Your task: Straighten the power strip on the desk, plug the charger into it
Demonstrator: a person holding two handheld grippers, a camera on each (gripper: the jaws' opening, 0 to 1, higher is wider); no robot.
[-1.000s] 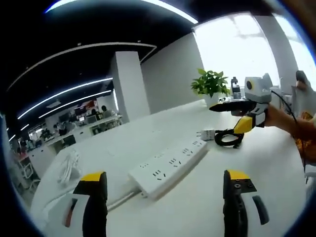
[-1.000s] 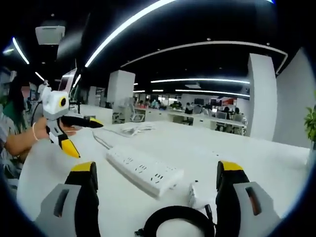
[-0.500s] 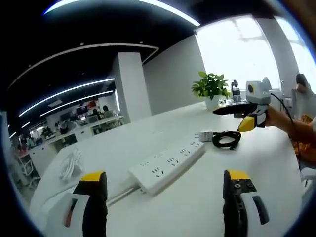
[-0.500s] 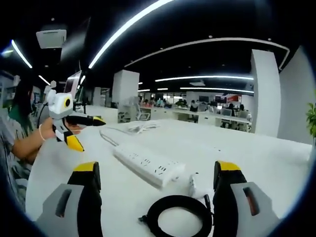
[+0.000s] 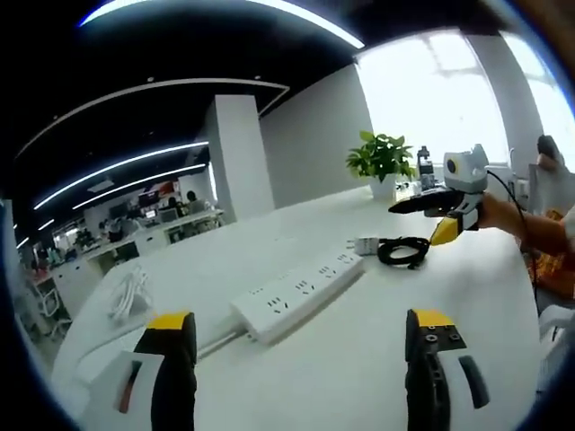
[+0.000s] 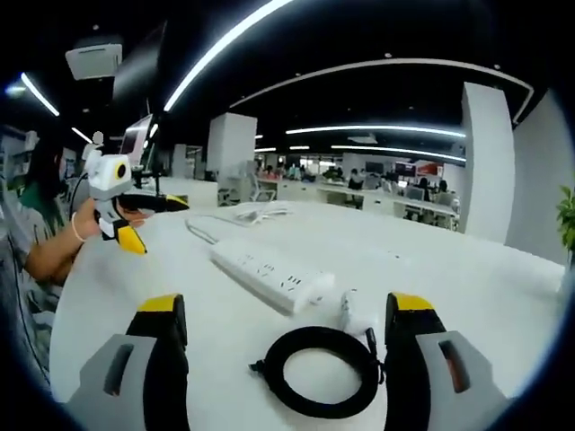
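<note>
The white table [image 5: 359, 359] carries the power strip [image 5: 296, 294], lying slantwise ahead of the left gripper [image 5: 301, 382], long axis running from near left to far right. The charger [image 6: 350, 311] with its coiled black cable [image 6: 319, 370] sits just before the right gripper [image 6: 286, 364], the nearer one. Both pairs of jaws stand wide, empty

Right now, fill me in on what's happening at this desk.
A person holds a tool in each hand above a white desk, both open and empty. The right tool hovers over the coiled black cable beside the white charger. The left tool faces the power strip, which lies unplugged into.
</note>
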